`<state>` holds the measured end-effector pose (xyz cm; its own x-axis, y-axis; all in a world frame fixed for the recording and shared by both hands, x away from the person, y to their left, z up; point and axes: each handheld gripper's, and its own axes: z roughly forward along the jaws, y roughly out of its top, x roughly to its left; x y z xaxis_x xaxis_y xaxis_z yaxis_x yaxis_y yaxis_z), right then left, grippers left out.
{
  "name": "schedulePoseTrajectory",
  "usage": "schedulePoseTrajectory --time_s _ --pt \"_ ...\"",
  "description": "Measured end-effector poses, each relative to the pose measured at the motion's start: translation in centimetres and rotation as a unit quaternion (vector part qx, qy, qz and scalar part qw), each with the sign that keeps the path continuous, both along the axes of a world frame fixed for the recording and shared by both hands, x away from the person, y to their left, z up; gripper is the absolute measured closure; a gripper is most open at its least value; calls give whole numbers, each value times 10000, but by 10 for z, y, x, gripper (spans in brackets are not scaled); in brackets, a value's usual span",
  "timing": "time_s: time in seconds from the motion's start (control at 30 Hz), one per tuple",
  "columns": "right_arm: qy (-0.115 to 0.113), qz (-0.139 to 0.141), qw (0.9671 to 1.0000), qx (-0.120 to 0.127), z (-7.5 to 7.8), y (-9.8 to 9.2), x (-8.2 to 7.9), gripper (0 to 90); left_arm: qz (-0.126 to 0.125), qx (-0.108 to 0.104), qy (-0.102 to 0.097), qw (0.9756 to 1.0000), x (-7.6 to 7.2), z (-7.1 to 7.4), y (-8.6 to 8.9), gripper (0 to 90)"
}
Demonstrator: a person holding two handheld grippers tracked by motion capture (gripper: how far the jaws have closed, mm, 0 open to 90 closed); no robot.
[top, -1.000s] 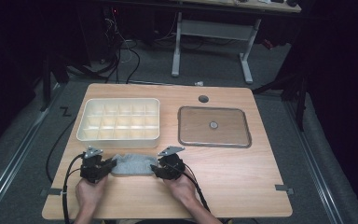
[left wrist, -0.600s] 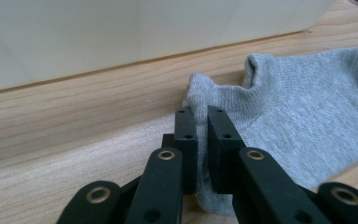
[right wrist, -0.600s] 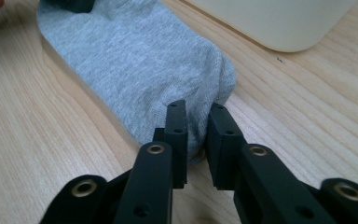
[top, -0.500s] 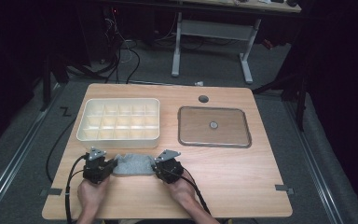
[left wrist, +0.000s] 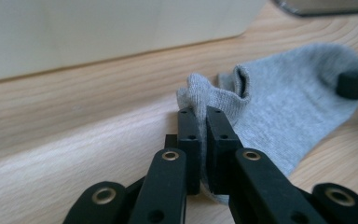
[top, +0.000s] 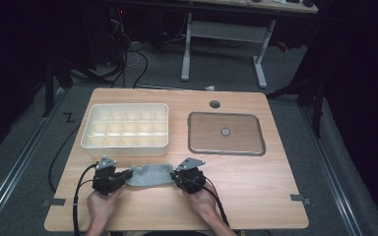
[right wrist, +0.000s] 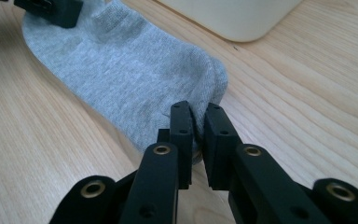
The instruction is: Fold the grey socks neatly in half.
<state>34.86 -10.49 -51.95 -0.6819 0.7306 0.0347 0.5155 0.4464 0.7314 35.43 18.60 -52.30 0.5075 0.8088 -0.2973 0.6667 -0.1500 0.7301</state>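
While the grey sock (top: 150, 175) lies flat on the wooden table (top: 256, 191) in the lower middle of the high view, just below the cream compartment tray (top: 126, 126), the left gripper (left wrist: 201, 116) pinches its cuff end and the right gripper (right wrist: 196, 114), its jaws having just closed, pinches the toe end. A lidded brown tray (top: 226, 133) sits at centre right.
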Motion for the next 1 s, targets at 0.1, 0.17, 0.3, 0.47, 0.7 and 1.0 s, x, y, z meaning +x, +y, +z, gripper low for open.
schedulePoseTrajectory --time_s 0.1,0.17,0.3,0.47,0.7,1.0 --pt "0 19 10000 -66 0 -2 0 836 -32 -19 -2 10000 0 1 -2 863" --pt "-40 5 10000 -64 4 -5 -3 836 -88 52 14 9999 1 2 -7 863" --pt "35 -94 9999 51 6 -14 -1 836 -122 17 -48 9999 1 8 -13 863" --pt "31 -99 9999 5 9 -21 -1 836 -186 12 -26 9998 3 7 -23 863" --pt "2 -195 9998 13 11 -34 -2 836 -326 -17 8 9995 7 8 -34 863" --pt "55 -379 9993 31 15 -45 -3 836 -505 76 -34 9987 10 12 -46 863"
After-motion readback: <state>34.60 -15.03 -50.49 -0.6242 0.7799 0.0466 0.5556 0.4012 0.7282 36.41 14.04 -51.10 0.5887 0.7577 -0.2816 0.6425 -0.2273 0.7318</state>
